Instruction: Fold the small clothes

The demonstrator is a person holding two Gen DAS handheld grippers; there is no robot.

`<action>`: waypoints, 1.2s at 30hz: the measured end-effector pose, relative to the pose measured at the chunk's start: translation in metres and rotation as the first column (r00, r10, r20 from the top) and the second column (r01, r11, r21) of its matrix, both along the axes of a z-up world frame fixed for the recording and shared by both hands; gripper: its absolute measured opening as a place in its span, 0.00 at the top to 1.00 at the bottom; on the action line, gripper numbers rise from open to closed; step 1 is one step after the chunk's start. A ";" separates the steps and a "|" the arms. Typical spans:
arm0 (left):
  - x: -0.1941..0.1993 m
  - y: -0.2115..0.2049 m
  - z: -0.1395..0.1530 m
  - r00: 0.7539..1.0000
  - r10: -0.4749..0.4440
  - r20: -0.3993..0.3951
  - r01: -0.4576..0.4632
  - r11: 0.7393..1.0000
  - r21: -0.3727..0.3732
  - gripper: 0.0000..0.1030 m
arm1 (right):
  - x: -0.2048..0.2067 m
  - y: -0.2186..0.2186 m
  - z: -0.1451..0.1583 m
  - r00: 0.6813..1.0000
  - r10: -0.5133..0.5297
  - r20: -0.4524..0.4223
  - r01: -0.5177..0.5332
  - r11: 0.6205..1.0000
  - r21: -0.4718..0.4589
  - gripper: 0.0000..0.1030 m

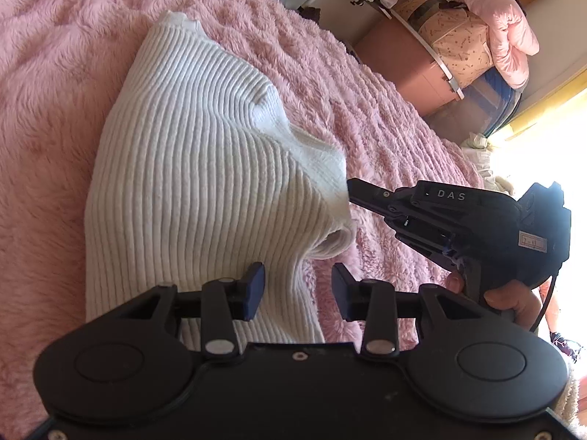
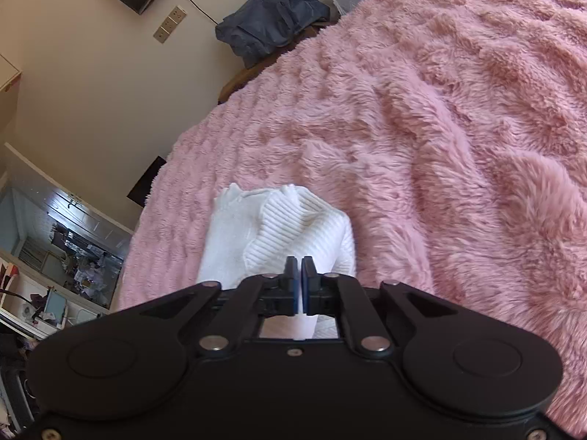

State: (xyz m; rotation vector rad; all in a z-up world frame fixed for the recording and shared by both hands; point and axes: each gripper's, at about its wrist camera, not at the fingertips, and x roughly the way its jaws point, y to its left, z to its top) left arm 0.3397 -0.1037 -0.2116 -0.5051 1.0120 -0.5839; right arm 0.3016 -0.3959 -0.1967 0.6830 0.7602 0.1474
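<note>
On the pink blanket (image 1: 367,102) lies our white sweater (image 1: 190,154), lengthwise ahead; our right gripper (image 2: 301,275) pinches its right edge, while our left gripper (image 1: 298,289) gapes empty above its near hem.

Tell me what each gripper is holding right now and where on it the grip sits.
The right gripper is shut on the white ribbed sweater, pinching a raised fold at its edge. The left gripper holds nothing; its jaws stand open over the sweater's near edge and the pink fluffy blanket.
</note>
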 end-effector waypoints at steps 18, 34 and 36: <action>-0.046 0.086 0.036 0.986 0.135 0.100 -0.137 0.990 0.019 0.61 | -0.079 0.076 0.000 0.945 0.324 0.045 -0.307 0.926 -0.219 0.62; -0.055 0.060 0.027 0.992 0.080 0.099 -0.083 0.996 0.026 0.61 | -0.085 0.076 0.007 0.962 0.273 0.027 -0.257 0.930 -0.261 0.92; -0.052 0.054 0.023 0.995 0.058 0.087 -0.062 0.997 0.042 0.61 | -0.081 0.072 -0.001 0.966 0.259 0.008 -0.248 0.934 -0.256 0.92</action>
